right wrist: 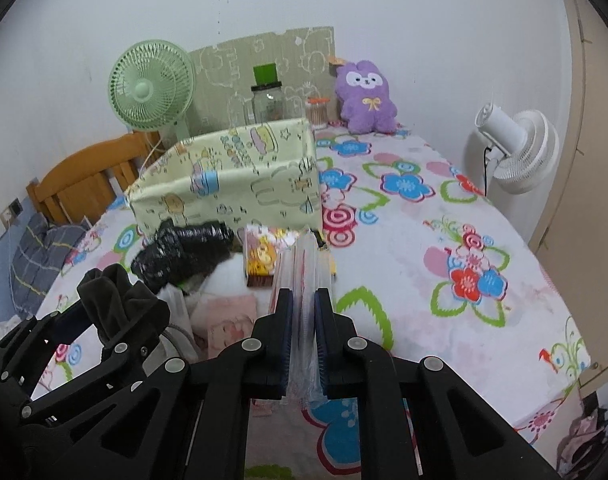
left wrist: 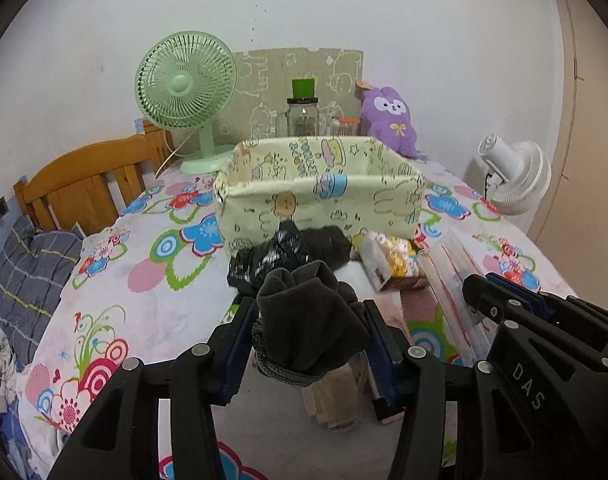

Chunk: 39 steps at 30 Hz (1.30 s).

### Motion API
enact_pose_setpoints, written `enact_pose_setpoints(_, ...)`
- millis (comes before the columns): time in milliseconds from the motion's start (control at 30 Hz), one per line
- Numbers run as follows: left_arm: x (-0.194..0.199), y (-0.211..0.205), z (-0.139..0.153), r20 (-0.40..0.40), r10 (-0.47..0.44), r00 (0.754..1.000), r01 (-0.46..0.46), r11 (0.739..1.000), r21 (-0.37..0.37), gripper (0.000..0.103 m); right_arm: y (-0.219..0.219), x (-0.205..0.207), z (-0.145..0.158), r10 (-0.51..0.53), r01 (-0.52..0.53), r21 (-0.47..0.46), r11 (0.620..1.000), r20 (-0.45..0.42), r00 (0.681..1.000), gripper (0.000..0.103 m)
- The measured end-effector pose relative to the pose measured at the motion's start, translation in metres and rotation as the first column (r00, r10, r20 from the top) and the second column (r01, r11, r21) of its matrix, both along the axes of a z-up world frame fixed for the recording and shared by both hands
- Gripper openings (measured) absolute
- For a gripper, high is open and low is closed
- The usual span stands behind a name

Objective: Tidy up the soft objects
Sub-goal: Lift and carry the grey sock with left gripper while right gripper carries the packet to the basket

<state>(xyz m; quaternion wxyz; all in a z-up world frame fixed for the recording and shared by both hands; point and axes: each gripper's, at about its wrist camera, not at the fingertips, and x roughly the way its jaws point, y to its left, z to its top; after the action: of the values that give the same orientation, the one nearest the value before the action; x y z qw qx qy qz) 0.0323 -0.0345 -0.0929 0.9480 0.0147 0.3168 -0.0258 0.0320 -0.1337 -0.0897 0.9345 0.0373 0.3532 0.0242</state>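
Note:
My left gripper [left wrist: 309, 320] is shut on a bundle of dark grey cloth [left wrist: 311, 320], lifted above the bed; a grey cord [left wrist: 280, 368] hangs under it. The same cloth [right wrist: 116, 296] shows at the left of the right wrist view. My right gripper [right wrist: 304, 320] is shut on a clear plastic packet [right wrist: 304, 272] that sticks out ahead of the pads. Beyond both stands a pale yellow fabric box [left wrist: 319, 188] with cartoon prints, open at the top [right wrist: 232, 176]. A black plastic bag [left wrist: 280, 252] and a yellow snack pack [right wrist: 264, 256] lie in front of it.
A green fan [left wrist: 184, 92], a glass jar [left wrist: 302, 116] and a purple plush [left wrist: 391, 120] stand by the wall behind the box. A white fan [right wrist: 515, 152] stands off the right edge of the flowered sheet [right wrist: 423, 248]. A wooden headboard [left wrist: 88, 184] is at the left.

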Motion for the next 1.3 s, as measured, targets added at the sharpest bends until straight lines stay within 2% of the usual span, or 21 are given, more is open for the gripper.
enact_pose_setpoints(667,0.007,0.005,0.061,0.084,-0.019,0.996,0.021,0.999,-0.024,0.053,0.007,0.005,0.066,0.014,-0.014,-0.008,1.000,0.116,0.993,0.013)
enact_pose_setpoints(1300,0.034,0.018,0.100,0.137,-0.025,0.990,0.030,0.999,-0.032,0.053,0.025,0.031,0.105,0.060,-0.058,-0.017,0.998,0.170,0.984,0.013)
